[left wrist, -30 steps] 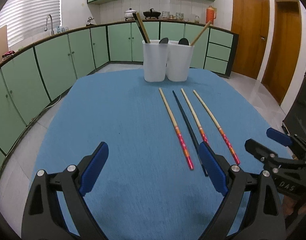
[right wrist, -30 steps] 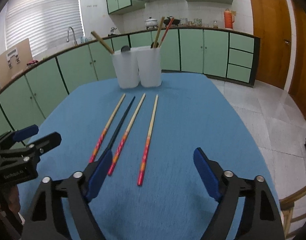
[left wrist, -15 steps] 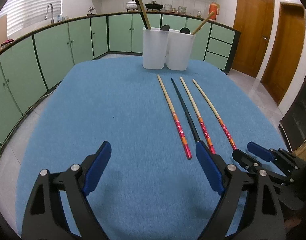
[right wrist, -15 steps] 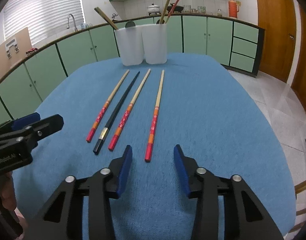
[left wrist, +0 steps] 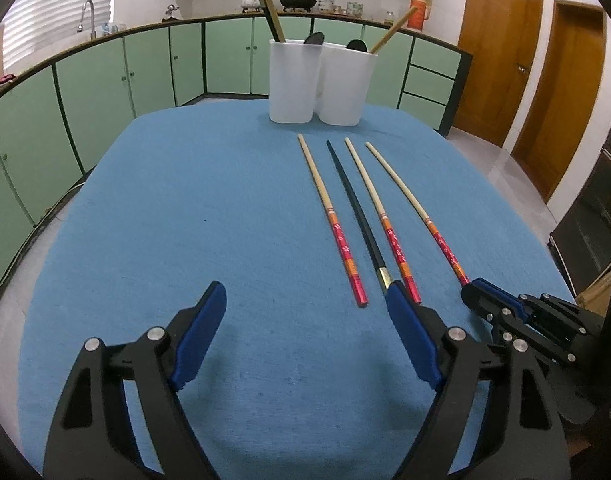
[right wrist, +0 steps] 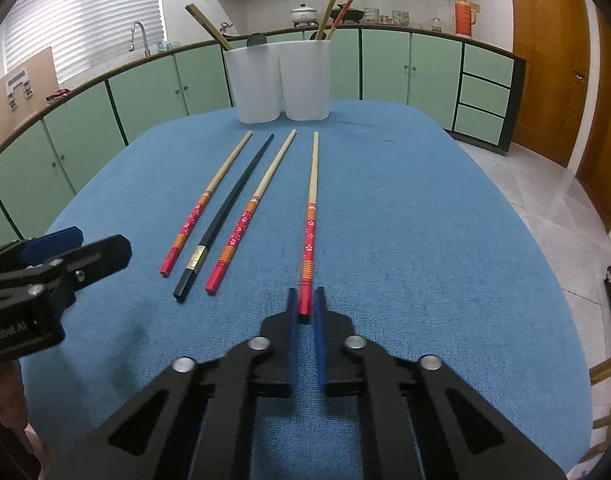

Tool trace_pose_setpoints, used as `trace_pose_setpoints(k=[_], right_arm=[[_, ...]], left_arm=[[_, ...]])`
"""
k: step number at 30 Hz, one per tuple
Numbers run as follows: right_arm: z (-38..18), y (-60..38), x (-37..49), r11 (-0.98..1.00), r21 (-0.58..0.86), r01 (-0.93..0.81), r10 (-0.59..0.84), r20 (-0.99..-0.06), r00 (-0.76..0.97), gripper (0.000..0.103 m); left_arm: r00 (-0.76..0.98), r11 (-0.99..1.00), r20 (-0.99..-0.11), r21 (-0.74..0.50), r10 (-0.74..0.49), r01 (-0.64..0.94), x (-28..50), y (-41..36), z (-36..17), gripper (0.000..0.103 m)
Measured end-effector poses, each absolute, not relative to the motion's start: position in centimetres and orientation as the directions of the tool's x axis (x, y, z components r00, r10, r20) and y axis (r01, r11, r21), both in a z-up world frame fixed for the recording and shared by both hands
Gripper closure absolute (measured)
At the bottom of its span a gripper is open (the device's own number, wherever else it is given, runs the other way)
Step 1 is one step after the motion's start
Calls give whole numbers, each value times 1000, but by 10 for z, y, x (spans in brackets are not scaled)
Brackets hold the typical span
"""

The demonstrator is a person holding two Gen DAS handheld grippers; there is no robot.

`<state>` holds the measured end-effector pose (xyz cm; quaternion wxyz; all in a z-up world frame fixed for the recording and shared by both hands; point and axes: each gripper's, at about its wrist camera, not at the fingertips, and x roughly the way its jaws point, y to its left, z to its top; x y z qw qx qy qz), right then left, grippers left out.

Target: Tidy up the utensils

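Chopsticks lie in a row on the blue counter (right wrist: 425,208); the right gripper (right wrist: 305,308) has just clamped the rightmost chopstick's (right wrist: 311,208) red end, left gripper (left wrist: 305,320) spread empty. Lift level, then tip it into a white holder (right wrist: 305,76).

- Left wrist view: rides low behind the left tool (left wrist: 305,304); looks forward and down along its fingers over the blue worktop (left wrist: 185,208); white holders (left wrist: 319,80) at the far end, right of centre; right tool (left wrist: 475,294) enters at lower right.
- Right wrist view: same low forward tilt behind the right tool (right wrist: 305,304); close to the cloth; left tool (right wrist: 85,248) at left edge; holders (right wrist: 281,80) ahead.
- Shared: worktop, four chopsticks (left wrist: 369,216) (right wrist: 241,204), holders, green cabinets (left wrist: 153,68) (right wrist: 153,92), wooden door (left wrist: 497,68) (right wrist: 545,80).
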<state>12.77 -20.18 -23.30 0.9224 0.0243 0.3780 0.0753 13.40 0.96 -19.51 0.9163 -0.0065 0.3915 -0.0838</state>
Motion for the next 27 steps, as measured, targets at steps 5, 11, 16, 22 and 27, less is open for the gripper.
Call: trace_pose_setpoints(k=[5,11,16,22,27], right_arm=[[-231,-207,128,987,114,-116,162,-696,700,97],[-228,-214,127,985,137,-107,172,-691,702,97],[-226,-216,126,983,144,-111,180,-682,709,97],[-226,-218,127,981,159,-111,191,-679,709,97],[-226,-219,128,980,166,-110,194,-680,707,97]], left_arm=[[649,984,-742,-82,-168,160,138,4,-204,29],[622,984,-765,-90,-166,152,145,-3,-212,38],[619,988,-772,-70,-143,140,150,-10,-217,47],[625,988,-770,-51,-131,144,150,-16,-217,65],[626,986,-766,-54,-143,159,149,-20,-218,81]])
